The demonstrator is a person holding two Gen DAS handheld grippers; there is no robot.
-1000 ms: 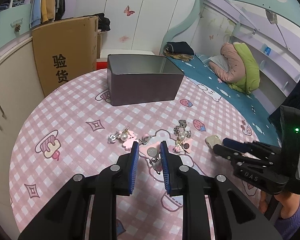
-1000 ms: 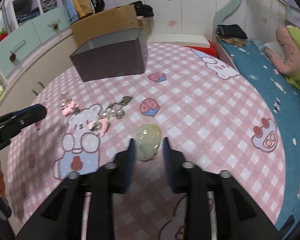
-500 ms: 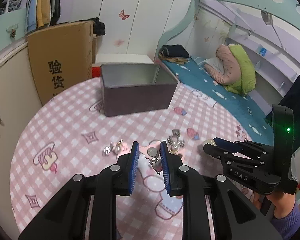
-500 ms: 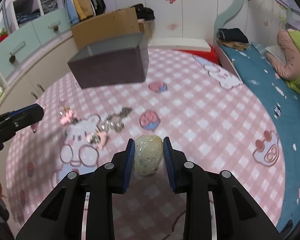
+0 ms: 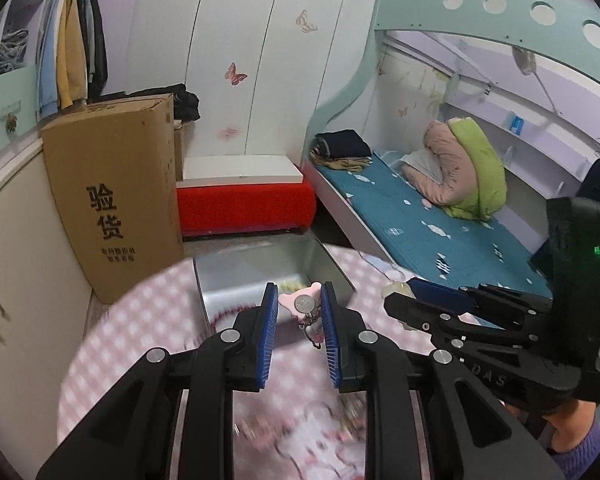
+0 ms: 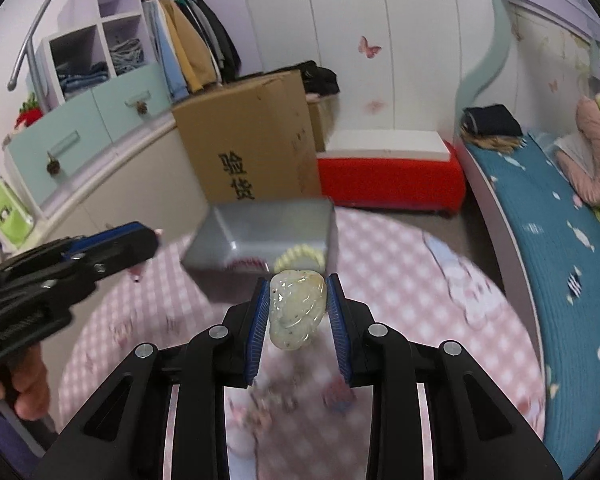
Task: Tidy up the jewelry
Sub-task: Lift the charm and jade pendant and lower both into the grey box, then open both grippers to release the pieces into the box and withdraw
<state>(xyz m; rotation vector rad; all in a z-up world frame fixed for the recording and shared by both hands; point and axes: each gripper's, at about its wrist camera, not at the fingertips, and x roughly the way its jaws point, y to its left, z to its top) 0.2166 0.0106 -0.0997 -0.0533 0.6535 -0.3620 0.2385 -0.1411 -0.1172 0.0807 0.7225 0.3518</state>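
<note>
Over the table [image 6: 400,276]: both grippers hang above a round top covered in pink-and-white checked cloth, blurred in both views.
Left gripper [image 5: 299,303]: clenched on a pink charm [image 5: 296,305], a flat, pale pink piece with rounded ears and a small silver disc at its middle; a short chain with tiny dark links dangles below it between the blue ribbed pads.
Right gripper [image 6: 298,300]: grasping a jade pendant [image 6: 297,309], its pads pressed to both sides.
Pendant look: pale greenish-white stone, translucent and glossy, an oval lump carved with shallow leaf-like grooves and speckled with small dark flecks.
Grey box [image 6: 260,236]: an open rectangular tin with smooth metallic walls, just beyond both sets of fingertips; inside lies a yellowish beaded bracelet [image 6: 300,258].
Hard to make out: the remaining jewelry on the cloth is smeared into pink and grey streaks; the box's near wall is blurred; a pink band inside it cannot be identified.
Cut off: the person shows only as fingers [image 6: 28,392] and a purple sleeve at the frame edges.
Beyond: a cardboard carton [image 5: 116,196] with printed characters stands behind the table.
</note>
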